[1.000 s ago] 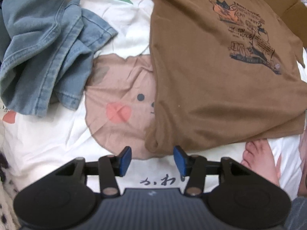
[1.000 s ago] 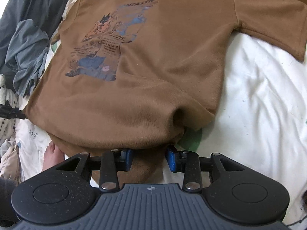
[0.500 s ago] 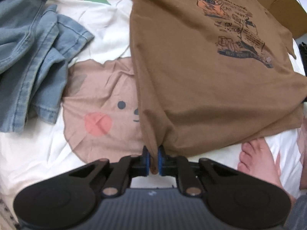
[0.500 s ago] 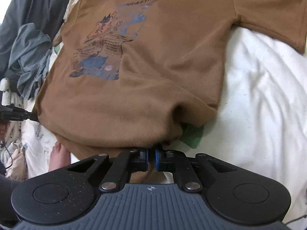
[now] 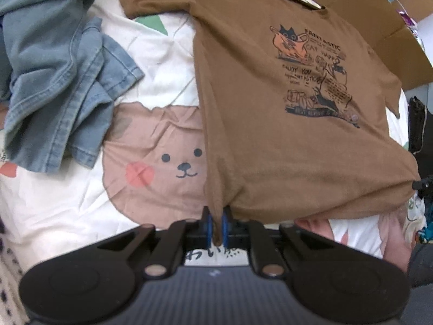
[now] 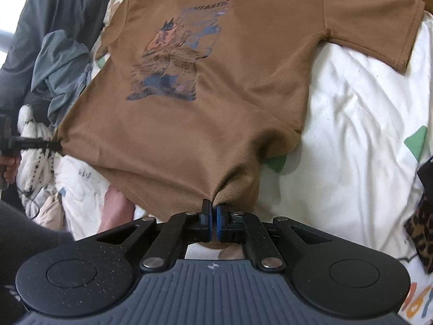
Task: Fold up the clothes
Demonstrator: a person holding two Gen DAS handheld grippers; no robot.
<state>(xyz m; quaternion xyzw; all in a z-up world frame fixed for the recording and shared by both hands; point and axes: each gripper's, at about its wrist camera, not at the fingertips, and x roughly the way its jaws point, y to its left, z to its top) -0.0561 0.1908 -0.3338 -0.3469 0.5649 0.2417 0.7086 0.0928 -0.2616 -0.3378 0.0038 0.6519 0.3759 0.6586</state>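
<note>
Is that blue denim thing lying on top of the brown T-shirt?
No, the blue denim garment lies beside the brown T-shirt on the white sheet, with bare sheet showing between them.

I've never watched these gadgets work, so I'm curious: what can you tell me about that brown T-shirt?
The brown T-shirt is short-sleeved, of soft, matte knit, with a cat drawing and the word FANTASTIC printed on its chest. It lies face up on a white bedsheet, sleeves spread, collar at the far end. Its bottom hem is pinched at both corners: the left gripper and the right gripper are each closed on the fabric, which bunches there and lifts slightly off the bed.
</note>
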